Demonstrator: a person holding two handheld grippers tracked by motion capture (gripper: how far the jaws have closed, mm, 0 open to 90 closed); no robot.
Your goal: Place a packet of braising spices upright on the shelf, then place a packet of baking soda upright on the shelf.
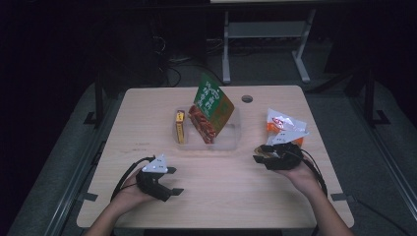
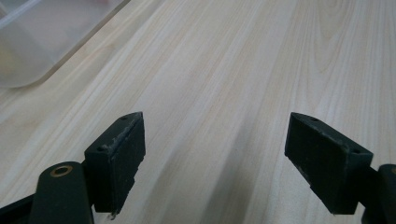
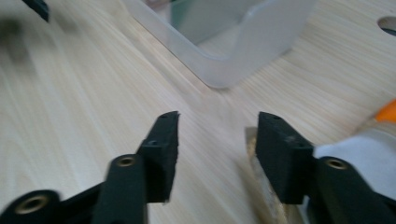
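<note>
Snacks (image 1: 209,110) stand in bin (image 1: 231,142) mid-table; white packet (image 1: 282,125) right, outside. Left gripper (image 1: 172,187) wide open, empty; right gripper (image 1: 260,155) half open, empty.

The high view is dim, its surroundings nearly black, with only the table (image 1: 147,118) lit from above. Both gripper views are brighter; the right gripper view is motion-blurred, the left gripper view sharper with soft shadows.

A clear plastic tray (image 1: 231,140) sits at the centre of the pale wooden bench (image 1: 147,123). In it, a yellow box (image 1: 180,127) lies left of a tilted green snack bag (image 1: 212,104). A white-and-orange packet (image 1: 282,125) lies right of the tray.
</note>
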